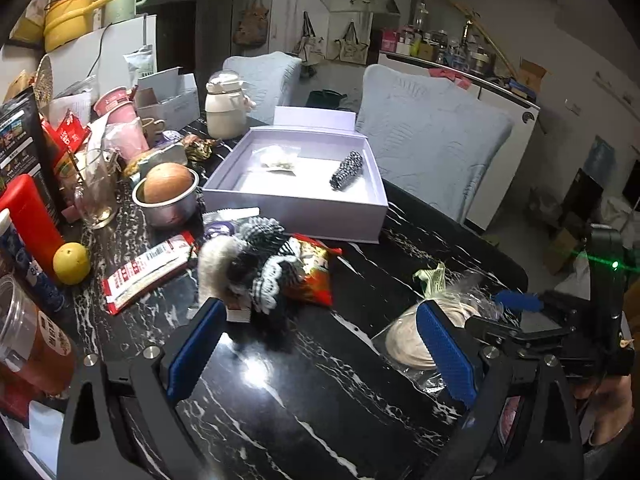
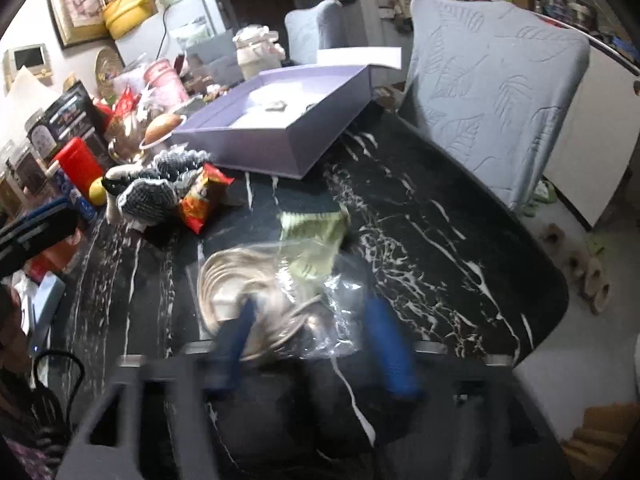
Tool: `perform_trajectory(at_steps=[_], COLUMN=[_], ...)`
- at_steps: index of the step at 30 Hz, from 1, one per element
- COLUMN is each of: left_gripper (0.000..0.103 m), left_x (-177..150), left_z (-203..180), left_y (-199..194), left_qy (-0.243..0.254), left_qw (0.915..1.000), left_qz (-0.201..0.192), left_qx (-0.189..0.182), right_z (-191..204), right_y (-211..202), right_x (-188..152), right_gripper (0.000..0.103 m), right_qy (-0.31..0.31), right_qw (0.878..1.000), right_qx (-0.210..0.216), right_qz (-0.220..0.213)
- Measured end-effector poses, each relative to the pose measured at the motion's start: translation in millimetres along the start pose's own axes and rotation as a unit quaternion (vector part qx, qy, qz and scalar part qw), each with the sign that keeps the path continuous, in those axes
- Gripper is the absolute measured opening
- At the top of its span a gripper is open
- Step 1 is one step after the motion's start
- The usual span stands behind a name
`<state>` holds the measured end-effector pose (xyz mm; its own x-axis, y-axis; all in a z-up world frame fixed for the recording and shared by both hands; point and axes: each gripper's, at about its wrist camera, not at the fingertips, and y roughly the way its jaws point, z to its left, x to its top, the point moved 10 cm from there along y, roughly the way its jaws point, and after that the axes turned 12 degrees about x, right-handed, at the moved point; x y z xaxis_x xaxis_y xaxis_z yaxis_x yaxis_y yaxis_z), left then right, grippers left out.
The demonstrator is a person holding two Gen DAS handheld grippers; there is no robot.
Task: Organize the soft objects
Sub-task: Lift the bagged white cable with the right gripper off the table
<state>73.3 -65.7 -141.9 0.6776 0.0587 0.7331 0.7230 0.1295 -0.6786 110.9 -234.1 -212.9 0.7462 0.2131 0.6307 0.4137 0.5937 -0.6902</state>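
A clear bag holding a coil of beige cord with a green label lies on the black marble table. My right gripper stands open around its near end, blurred, with the pads wide apart. In the left wrist view the same bagged cord sits just right of my left gripper, which is open over bare table. A black-and-white knitted piece with a fur trim lies ahead of it. The lilac box holds a knitted roll and a small packet.
A red snack bag lies against the knitted piece. The table's left side is crowded: a tin with a bun, a glass jug, a lemon, a red bottle, sachets. Padded chairs stand behind.
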Motion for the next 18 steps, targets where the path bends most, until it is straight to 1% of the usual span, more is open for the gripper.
perform_trajectory(at_steps=[2,4,5,10,13,14,15,16,17,18], left_gripper=[0.097,0.097,0.097,0.097,0.097,0.097,0.097,0.097,0.097,0.097], left_x=[-3.2,-5.7,-7.3,-12.2,-16.3,-17.8,-19.5,-20.6,-21.8,-22.9], left_z=[-0.6,1.0,2.3,11.3,16.1,17.4,18.4,18.6,18.1,17.5], left_y=[1.0,1.7,2.2,3.3,5.3,5.7,6.4,6.9,7.6,8.0], left_qy=[0.000,-0.002,-0.004,-0.013,-0.017,-0.018,-0.018,-0.018,-0.017,-0.017], left_qw=[1.0000,1.0000,1.0000,0.9998,0.9996,0.9996,0.9995,0.9995,0.9995,0.9995], left_qz=[0.004,0.006,0.008,0.012,0.018,0.019,0.021,0.022,0.024,0.025], left_qx=[0.000,0.001,0.003,0.011,0.013,0.014,0.015,0.014,0.012,0.010], right_z=[3.5,9.7,12.9,32.9,41.8,43.0,43.9,42.8,41.0,40.3], right_y=[-1.8,0.8,3.4,24.7,35.3,37.6,39.0,39.9,41.9,41.7], right_x=[2.7,5.0,6.2,7.7,5.7,4.9,4.2,3.1,1.1,0.1], right_gripper=[0.094,0.102,0.103,0.103,0.102,0.096,0.082,0.072,0.059,0.050], right_qy=[-0.005,-0.020,-0.029,-0.085,-0.105,-0.109,-0.111,-0.110,-0.105,-0.096], right_qw=[1.000,1.000,0.999,0.996,0.994,0.994,0.993,0.993,0.993,0.995], right_qx=[0.003,0.008,0.006,0.000,-0.008,-0.014,-0.020,-0.027,-0.032,-0.025], right_qz=[-0.011,-0.011,-0.011,0.010,0.019,0.021,0.022,0.024,0.031,0.030])
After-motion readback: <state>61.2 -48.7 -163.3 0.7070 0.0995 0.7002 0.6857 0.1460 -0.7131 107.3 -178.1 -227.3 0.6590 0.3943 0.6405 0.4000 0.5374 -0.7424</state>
